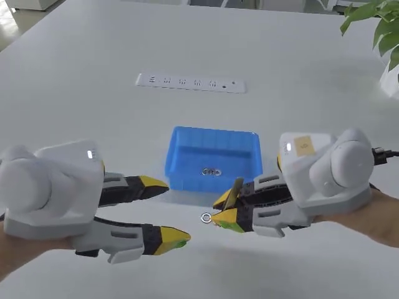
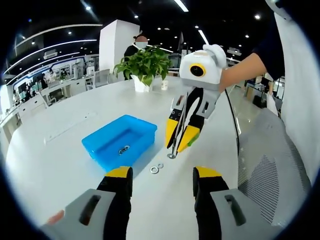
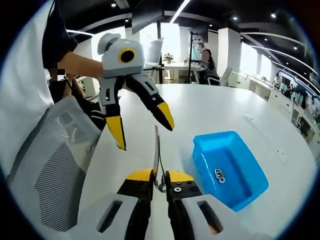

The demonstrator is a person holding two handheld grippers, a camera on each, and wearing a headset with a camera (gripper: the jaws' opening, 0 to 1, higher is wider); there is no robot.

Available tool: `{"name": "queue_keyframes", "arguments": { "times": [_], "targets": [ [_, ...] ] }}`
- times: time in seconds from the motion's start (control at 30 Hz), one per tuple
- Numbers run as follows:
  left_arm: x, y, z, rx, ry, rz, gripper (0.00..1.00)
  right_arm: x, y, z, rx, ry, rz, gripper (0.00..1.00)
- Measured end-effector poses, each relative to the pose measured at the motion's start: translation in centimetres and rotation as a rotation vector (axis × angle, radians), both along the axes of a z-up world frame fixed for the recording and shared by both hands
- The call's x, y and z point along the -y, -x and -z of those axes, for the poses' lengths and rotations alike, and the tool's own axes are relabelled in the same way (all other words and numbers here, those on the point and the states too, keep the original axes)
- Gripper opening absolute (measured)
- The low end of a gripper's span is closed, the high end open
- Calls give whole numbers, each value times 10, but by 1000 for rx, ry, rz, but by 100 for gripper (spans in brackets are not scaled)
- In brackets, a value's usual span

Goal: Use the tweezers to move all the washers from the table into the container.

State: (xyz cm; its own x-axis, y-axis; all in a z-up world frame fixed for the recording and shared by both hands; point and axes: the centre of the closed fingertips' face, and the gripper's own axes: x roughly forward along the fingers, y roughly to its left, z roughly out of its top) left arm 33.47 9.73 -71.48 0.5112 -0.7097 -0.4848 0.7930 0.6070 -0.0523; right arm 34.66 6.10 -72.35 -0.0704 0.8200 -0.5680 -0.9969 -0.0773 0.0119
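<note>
A blue container (image 1: 212, 132) sits mid-table with washers (image 1: 211, 172) inside it. My right gripper (image 1: 222, 210) is shut on thin metal tweezers (image 1: 234, 189), just in front of the container. The tweezer tip (image 2: 171, 156) hovers close over the table. Beside it two loose washers (image 2: 154, 170) lie on the white surface; one washer (image 1: 206, 217) is seen right by the gripper tips. My left gripper (image 1: 167, 210) is open, with nothing between its fingers, left of the washer. In the right gripper view the tweezers (image 3: 157, 150) stick out from the shut right gripper (image 3: 160, 176).
A white power strip (image 1: 190, 82) lies beyond the container. A potted plant (image 1: 380, 31) stands at the far right corner. A grey mesh chair (image 2: 270, 170) is beside the table's near edge. People stand far off in the room.
</note>
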Motion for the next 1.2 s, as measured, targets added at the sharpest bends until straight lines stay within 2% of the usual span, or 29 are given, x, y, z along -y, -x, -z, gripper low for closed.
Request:
{"name": "queue_keyframes", "arguments": {
  "times": [0.07, 0.23, 0.33, 0.37, 0.4, 0.57, 0.77, 0.97, 1.2],
  "targets": [
    [-4, 2, 2, -16, 5, -13, 58, -2, -2, -5, 9, -3, -4, 10],
    [-13, 3, 0, -3, -7, -36, 60, -7, -9, -21, 32, -16, -9, 10],
    [-18, 1, -4, 1, 4, -61, 61, -9, -14, -27, 37, -16, -10, 10],
    [-19, 0, -4, 4, 6, -65, 62, -9, -19, -29, 61, -5, -16, 10],
    [-20, 0, -5, 7, 7, -69, 61, -9, -21, -32, 59, -6, -15, 10],
    [-22, -1, -4, 3, 19, -80, 60, -12, -33, -47, 52, -17, 0, 10],
    [-21, 1, -1, -4, 24, -80, 59, -12, -47, -56, 80, 0, 2, 10],
    [-28, -2, -4, 3, 40, -103, 59, -13, -64, -55, 103, 30, 6, 10],
    [-34, -5, -5, 8, 42, -122, 59, -11, -91, -34, 109, 83, 29, 10]
  ]
}}
